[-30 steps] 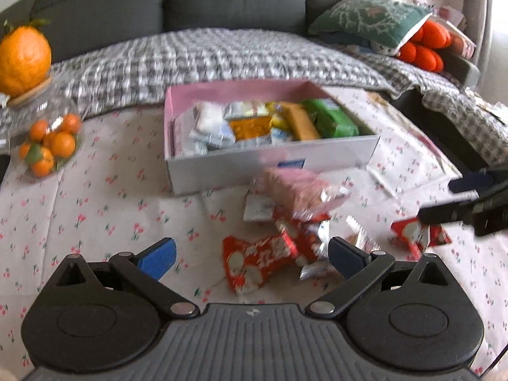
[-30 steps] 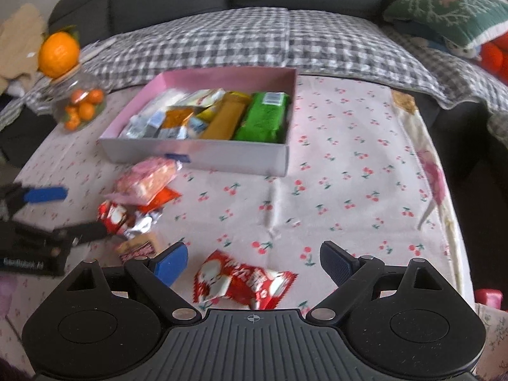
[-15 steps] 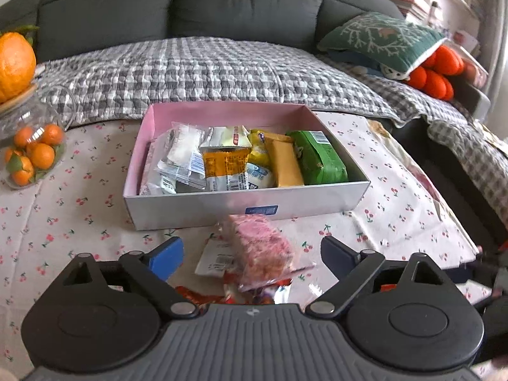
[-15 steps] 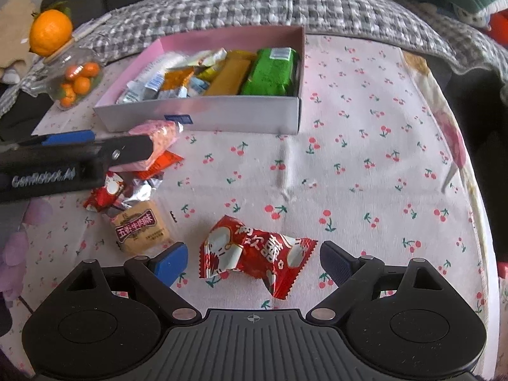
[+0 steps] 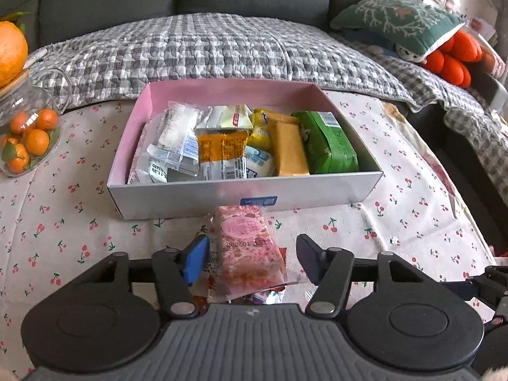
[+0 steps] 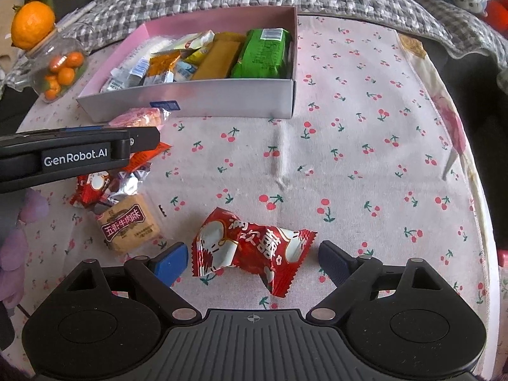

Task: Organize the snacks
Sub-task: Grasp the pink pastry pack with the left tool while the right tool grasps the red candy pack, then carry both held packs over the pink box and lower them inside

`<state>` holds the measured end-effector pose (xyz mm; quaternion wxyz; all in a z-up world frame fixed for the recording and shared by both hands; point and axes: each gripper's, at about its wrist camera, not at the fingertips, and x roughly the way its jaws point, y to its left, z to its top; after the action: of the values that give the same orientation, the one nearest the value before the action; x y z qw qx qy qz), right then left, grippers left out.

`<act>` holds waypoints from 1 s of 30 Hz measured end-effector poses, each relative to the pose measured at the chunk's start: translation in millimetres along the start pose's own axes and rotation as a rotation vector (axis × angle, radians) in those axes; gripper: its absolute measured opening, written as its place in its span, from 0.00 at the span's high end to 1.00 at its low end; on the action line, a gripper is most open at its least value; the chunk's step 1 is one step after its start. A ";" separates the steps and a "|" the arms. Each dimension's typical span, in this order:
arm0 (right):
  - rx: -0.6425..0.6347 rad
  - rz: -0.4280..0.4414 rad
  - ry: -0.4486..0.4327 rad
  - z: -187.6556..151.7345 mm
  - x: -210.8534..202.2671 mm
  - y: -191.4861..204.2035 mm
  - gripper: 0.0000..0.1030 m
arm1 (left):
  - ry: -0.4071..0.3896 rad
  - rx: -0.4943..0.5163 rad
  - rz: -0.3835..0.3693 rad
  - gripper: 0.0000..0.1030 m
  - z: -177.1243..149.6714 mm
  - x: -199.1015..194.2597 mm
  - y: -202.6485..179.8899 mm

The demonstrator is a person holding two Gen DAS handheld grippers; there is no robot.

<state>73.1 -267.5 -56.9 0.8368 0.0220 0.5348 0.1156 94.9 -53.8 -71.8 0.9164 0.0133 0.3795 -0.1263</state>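
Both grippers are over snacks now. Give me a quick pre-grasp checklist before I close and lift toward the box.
1. Pink snack bar between the left gripper fingers: ok, jaws closing, pads not yet touching.
2. Red candy packet centred in the right gripper: ok, jaws open on both sides.
3. Other wrappers under the pink bar: not ok, red and silver wrappers lie beneath it.
4. Room in the box: cannot tell, front looks packed.
5. Beef snack packet clear of the right fingers: ok.
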 end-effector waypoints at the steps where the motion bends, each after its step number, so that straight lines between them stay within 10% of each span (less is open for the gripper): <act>1: 0.002 -0.002 0.000 0.1 -0.3 -0.1 0.13 | 0.005 -0.001 -0.001 0.55 1.2 0.8 0.4; 12: 0.022 -0.002 -0.012 2.7 -7.4 -3.0 0.40 | 0.022 -0.073 -0.036 0.70 8.2 -9.8 13.1; 30: 0.134 0.057 -0.062 13.6 -30.0 -16.5 0.42 | 0.006 -0.156 -0.094 0.70 15.9 -28.0 28.3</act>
<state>76.1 -288.9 -27.1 0.8459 0.0968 0.5144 0.1022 93.6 -22.1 -42.9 0.9067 -0.0755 0.3910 -0.1392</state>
